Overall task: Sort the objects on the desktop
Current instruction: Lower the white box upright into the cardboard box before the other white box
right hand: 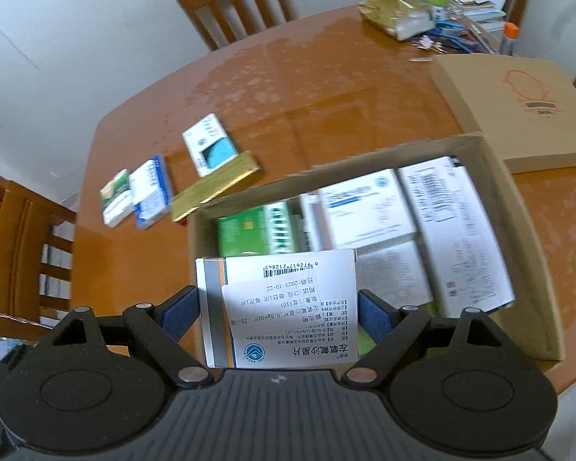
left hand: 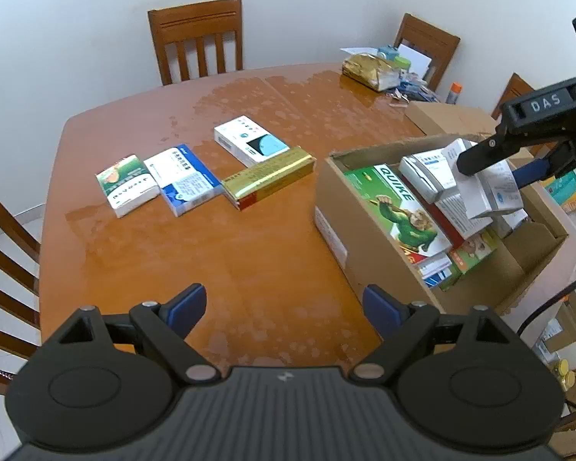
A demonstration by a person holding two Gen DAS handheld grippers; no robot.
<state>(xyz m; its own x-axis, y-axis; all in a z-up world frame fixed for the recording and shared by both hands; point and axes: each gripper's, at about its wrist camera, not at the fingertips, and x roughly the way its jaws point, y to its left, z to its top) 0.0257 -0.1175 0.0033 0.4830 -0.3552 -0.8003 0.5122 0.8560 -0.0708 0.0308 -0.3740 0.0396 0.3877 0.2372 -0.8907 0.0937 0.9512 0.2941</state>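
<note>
Right wrist view, nearest: my right gripper (right hand: 278,313) has its fingers (right hand: 372,317) clamped on the two side edges of a white medicine box (right hand: 276,299), label and barcode facing the camera, held above the near end of the open cardboard carton (right hand: 533,253). Only this view shows the label print; the left wrist view shows the same white medicine box (left hand: 476,192) from the side, hanging over the packed boxes with the right gripper (left hand: 495,165) reaching in from the right.

Left wrist view, nearest: my left gripper (left hand: 284,307) hovers over bare bench (left hand: 219,261), fingers (left hand: 186,305) wide apart, nothing between them.

Carton contents: a green "QUIKE" box (left hand: 399,207) lies along the left wall, with white boxes stacked beside it. The right view blurs them.

Left of the carton, on the bench: gold box (left hand: 268,178) lies closest to it, its end just beside the carton corner. The white-and-teal box (left hand: 249,144) lies touching behind it, then the blue-and-white box (left hand: 182,178), then the green-and-white box (left hand: 126,184) farthest left.

Farther: a flat closed carton (right hand: 518,103) lies behind the open one. Clutter pile with a gold bag (right hand: 397,15) sits at the far corner. A wooden chair (left hand: 197,38) stands beyond the bench edge.
</note>
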